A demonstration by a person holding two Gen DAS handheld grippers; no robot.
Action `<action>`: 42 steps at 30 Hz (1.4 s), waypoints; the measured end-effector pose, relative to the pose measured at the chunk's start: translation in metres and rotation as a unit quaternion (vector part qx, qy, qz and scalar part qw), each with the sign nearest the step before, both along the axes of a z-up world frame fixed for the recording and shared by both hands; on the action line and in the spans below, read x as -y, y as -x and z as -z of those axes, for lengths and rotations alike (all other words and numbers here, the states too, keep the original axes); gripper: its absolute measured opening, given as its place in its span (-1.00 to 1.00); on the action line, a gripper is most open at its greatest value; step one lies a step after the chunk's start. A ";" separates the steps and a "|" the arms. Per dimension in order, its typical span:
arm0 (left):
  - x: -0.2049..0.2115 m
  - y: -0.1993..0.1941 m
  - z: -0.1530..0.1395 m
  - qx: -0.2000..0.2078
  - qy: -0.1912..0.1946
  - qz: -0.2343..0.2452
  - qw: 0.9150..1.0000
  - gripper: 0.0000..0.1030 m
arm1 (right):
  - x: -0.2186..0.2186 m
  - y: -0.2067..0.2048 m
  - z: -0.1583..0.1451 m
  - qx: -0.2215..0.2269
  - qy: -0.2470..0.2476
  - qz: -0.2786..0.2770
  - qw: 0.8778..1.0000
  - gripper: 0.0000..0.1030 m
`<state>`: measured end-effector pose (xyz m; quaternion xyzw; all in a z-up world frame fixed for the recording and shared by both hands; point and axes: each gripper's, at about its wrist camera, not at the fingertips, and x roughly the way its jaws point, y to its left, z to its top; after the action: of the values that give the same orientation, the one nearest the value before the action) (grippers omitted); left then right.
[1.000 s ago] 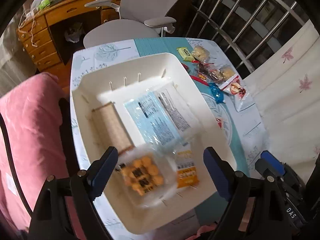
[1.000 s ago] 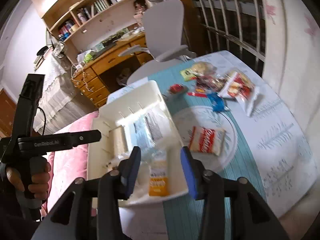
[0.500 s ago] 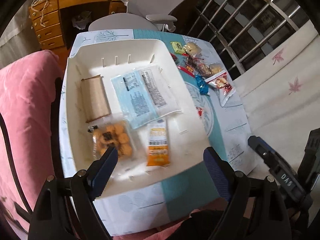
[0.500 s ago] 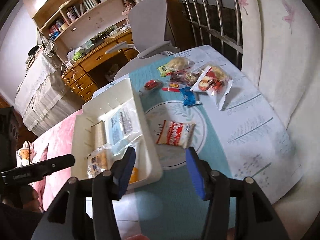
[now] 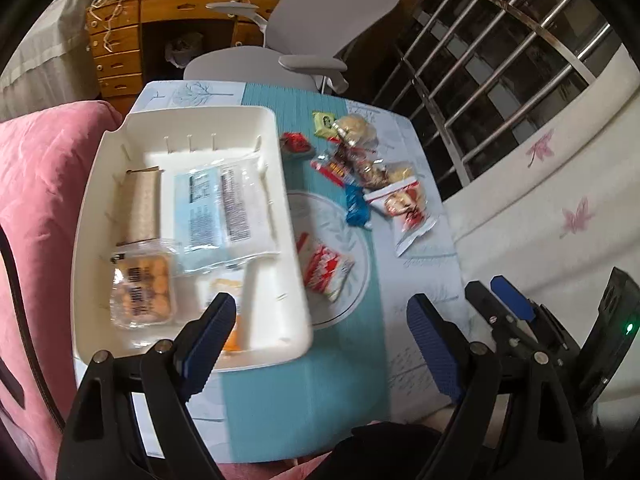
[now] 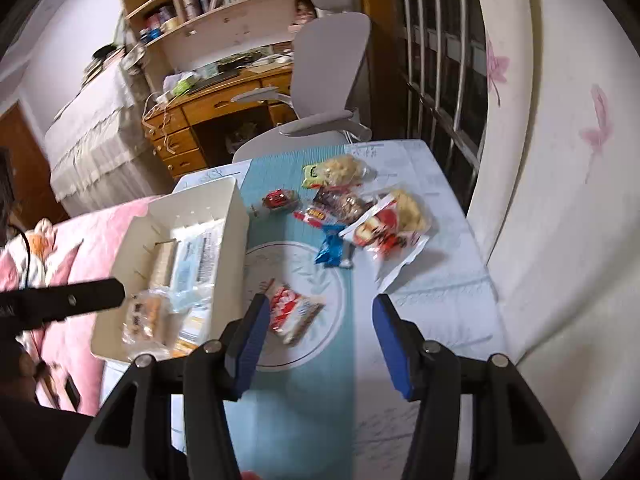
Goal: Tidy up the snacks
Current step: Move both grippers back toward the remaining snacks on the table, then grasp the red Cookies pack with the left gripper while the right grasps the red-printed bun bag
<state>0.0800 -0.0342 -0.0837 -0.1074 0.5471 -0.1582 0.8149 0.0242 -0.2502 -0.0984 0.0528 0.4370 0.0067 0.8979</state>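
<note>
The white tray (image 5: 192,128) lies at the table's left and holds a brown pack (image 5: 142,204), a blue-and-white pack (image 5: 220,208), a clear cookie pack (image 5: 144,288) and an orange pack (image 5: 230,336). A red-and-white snack pack (image 5: 326,270) (image 6: 294,312) rests on the round pattern of the cloth beside the tray. My left gripper (image 5: 320,304) hangs open above the tray's near right corner and this pack, holding nothing. My right gripper (image 6: 322,304) is open and empty, just above and to the right of the same pack. Farther back sits a heap of loose snacks (image 6: 360,208).
In the heap are a green pack (image 5: 324,122), a red pack (image 5: 294,144), a blue pack (image 5: 356,206) and a red-and-white bag (image 5: 408,208). A grey office chair (image 6: 332,76) stands behind the table, a pink cushion (image 5: 36,184) to the left, a white curtain (image 6: 560,200) to the right.
Both grippers have drawn back and shifted right, from over the tray toward the middle of the table. The right jaws stand a little wider. The snacks have not moved.
</note>
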 end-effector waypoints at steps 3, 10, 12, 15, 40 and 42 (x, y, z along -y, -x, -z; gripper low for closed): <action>0.022 -0.001 0.000 -0.002 0.011 -0.027 1.000 0.68 | 0.014 -0.007 0.001 0.012 0.022 -0.028 0.999 0.03; 0.065 -0.009 0.014 -0.019 0.020 -0.094 0.995 0.68 | 0.037 -0.028 0.016 0.069 0.064 -0.113 0.989 0.04; 0.074 -0.013 0.021 -0.025 0.021 -0.122 0.992 0.68 | 0.041 -0.034 0.022 0.079 0.065 -0.126 0.987 0.04; 0.083 -0.019 0.032 -0.036 0.012 -0.163 0.986 0.68 | 0.046 -0.042 0.032 0.100 0.062 -0.139 0.983 0.04; 0.106 -0.056 0.145 -0.153 -0.019 -0.328 0.932 0.64 | 0.053 -0.104 0.139 0.071 0.138 -0.177 0.972 0.04; 0.109 -0.060 0.150 -0.152 -0.028 -0.339 0.928 0.62 | 0.055 -0.106 0.143 0.067 0.144 -0.180 0.971 0.04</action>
<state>0.1399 -0.1434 -0.2332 -0.2861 0.5994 0.1608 0.7301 0.1300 -0.3050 -0.2410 -0.1574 0.3745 0.1086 0.9073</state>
